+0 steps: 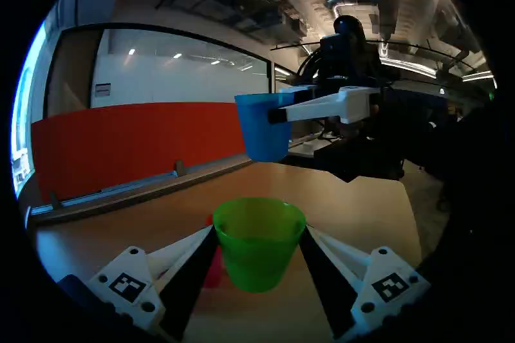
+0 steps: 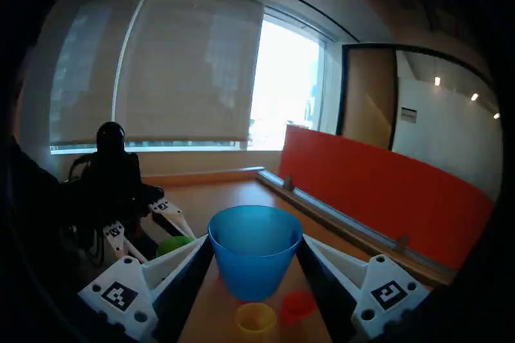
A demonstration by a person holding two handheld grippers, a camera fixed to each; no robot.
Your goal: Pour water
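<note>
Table, wood top, spans 9 to 3 o'clock in the left gripper view. Red partition runs along its far edge at 9 o'clock. Window blind fills 10 to 12 o'clock in the right gripper view.

Left gripper sits at 6 o'clock in its own view, both fingers clamped on the sides of the green cup. The cup is upright with its mouth up; can't tell if its base touches the table.

Right gripper is up in the air toward 1 o'clock of centre, fingers gripping the blue cup. That cup is roughly upright, above and beyond the green cup, and apart from it.

In the right gripper view the blue cup is at 6 o'clock, pinched on both sides. Under it on the table are a yellow cup and, just beside it, a red cup. The left gripper with the green cup shows at 8 o'clock. Can't tell if either held cup has water in it.
</note>
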